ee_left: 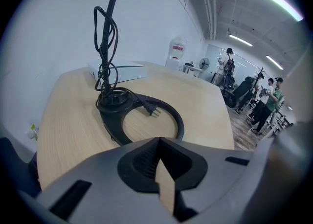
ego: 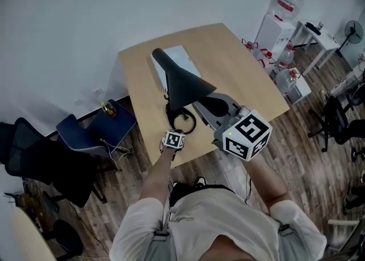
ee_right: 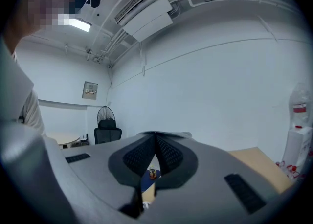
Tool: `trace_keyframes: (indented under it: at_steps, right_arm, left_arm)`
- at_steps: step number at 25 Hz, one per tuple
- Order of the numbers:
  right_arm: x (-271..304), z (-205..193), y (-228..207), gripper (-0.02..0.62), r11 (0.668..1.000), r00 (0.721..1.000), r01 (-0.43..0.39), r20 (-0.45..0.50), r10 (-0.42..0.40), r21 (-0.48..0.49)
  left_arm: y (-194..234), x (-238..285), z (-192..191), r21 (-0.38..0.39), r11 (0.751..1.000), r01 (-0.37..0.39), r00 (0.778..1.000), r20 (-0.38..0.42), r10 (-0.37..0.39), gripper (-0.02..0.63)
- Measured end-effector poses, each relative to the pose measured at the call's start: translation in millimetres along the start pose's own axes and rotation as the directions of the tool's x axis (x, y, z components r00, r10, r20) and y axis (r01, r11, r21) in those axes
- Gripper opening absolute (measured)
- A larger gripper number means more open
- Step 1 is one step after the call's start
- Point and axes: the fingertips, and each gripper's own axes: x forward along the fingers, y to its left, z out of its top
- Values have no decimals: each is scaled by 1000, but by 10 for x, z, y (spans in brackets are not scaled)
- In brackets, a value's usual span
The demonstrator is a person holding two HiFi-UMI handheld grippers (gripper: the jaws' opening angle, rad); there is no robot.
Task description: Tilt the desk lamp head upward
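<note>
The wooden table (ego: 239,66) carries a black desk lamp. The lamp head (ego: 185,83) is a long dark shade that hangs over the middle of the table, its wide end toward the person. The ring base (ee_left: 179,122) sits flat on the table near the person's edge.

The right gripper (ee_right: 155,137) is raised just beside the wide end of the lamp head. Its jaws are closed tip to tip, with nothing between them. Contact with the lamp head cannot be confirmed from the head view.

The left gripper (ee_left: 159,142) is low at the near table edge and points at the ring base. Its jaws are fully together and empty.

A flat white box (ego: 178,60) lies beyond the base. The cord (ee_left: 103,47) hangs bundled onto the base, and its plug (ee_left: 152,111) rests on the table inside the ring.
</note>
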Motion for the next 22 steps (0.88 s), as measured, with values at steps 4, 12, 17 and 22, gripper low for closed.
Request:
trace_keyframes:
  at_steps: [4,12,17,22]
  right_arm:
    - [60,107,-25,-5,1000,1000,7,1,-7,-27]
    - [103,313,-54,-5,997,1000,14,-5,-15,-72]
    - [153,374,-78,-5,996,1000,12,-16,-13,-85]
    - [180,472,-107,-5,998,1000,4,-19,-6,-68]
  left_arm:
    - [-3,14,6,7,1000,18,1000,-3,-18,15]
    - [-35,-17,15,39,999,35,999,-7,-35,15]
    - [-27,4,8,55,998,32,999,-6,-32,15]
    - [-25,-15,12,59,997,49,999,-13,-48,15]
